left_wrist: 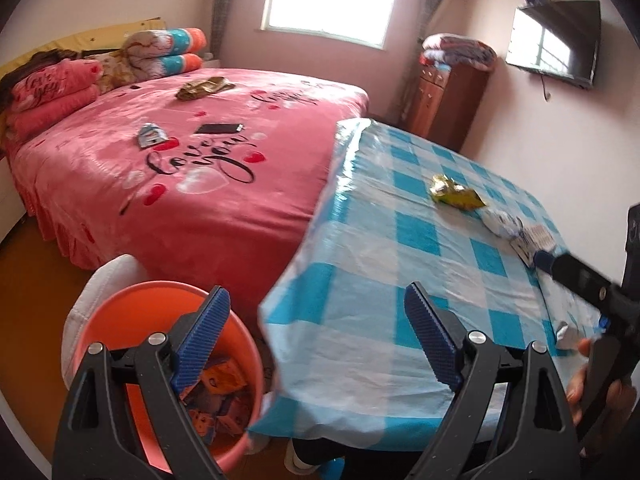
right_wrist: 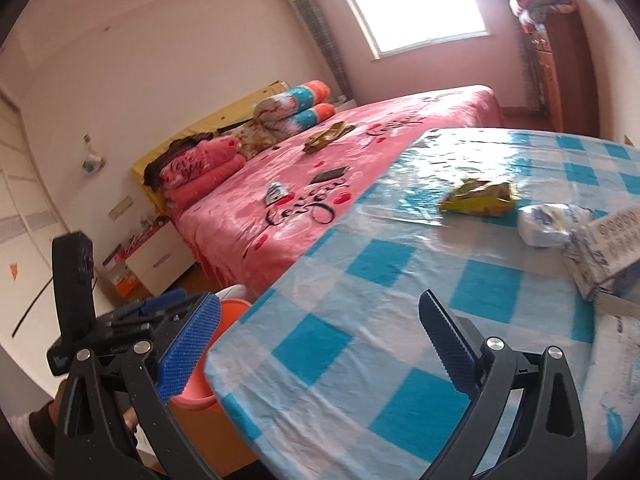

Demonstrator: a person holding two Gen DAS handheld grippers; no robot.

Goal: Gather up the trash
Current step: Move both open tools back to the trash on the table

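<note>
Blue-checked table (left_wrist: pixel 400 248) edge beside bucket (left_wrist: pixel 120 320)

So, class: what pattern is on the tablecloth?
Blue-and-white checks on the tablecloth; clearest in the right wrist view.

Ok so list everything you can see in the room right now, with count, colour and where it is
bucket: 1, orange, on the floor beside the table, wrappers inside
table: 1, blue and white checked cover, right of the bed
yellow wrapper: 1, yellow-green, on the table
white wrapper: 1, white, crumpled, on the table beside the carton
carton: 1, white and blue, near the table's right edge
bed: 1, pink cover
phone: 1, dark, on the bed
small packet: 1, white and blue, on the bed
gold wrapper: 1, on the bed
folded quilts: pink, at the bed's head
television: 1, black, on the wall
cabinet: 1, brown, under the window corner
left tool: open, empty
right tool: open, empty
</note>
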